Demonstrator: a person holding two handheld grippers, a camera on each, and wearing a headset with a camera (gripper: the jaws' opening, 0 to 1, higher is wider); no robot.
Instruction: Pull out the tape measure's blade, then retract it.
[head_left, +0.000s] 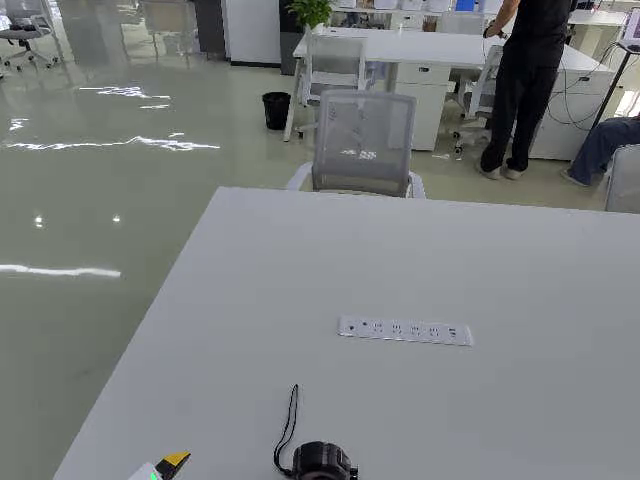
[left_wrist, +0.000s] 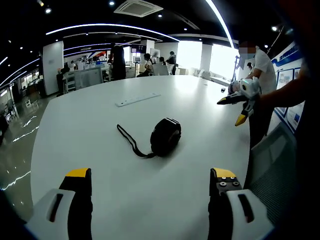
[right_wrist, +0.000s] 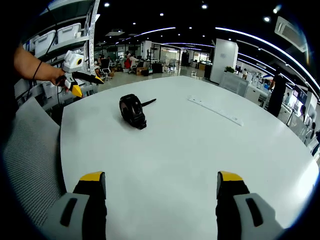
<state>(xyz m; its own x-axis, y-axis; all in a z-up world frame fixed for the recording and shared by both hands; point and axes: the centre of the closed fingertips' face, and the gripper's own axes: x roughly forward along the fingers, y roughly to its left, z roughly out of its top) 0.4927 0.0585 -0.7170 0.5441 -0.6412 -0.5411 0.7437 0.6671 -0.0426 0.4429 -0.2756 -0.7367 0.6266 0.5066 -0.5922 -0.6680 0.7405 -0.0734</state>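
The left gripper (left_wrist: 151, 175) was held with its yellow-tipped jaws spread wide and nothing between them. The right gripper (right_wrist: 160, 176) was the same, wide apart and empty. The black, round-cased tape measure (left_wrist: 166, 136) lay on the white table (left_wrist: 90, 130), straight ahead of the left gripper and a little right of its centre line. It lay ahead of the right gripper too, off to that gripper's left. Neither gripper touched it. Its thin black wrist strap (left_wrist: 131, 142) trailed loose from the case toward the left gripper's left side.

The case looked hard and compact, probably with some heft, so it should stand a firm squeeze across its flat sides. The blade would likely be thin, springy steel that snaps back under its spring, so it would be best pulled by its end hook. The limp strap offered no useful hold.

The end hook, the blade mouth and any lock button could not be made out. In the head view the bottom edge cut off the case.
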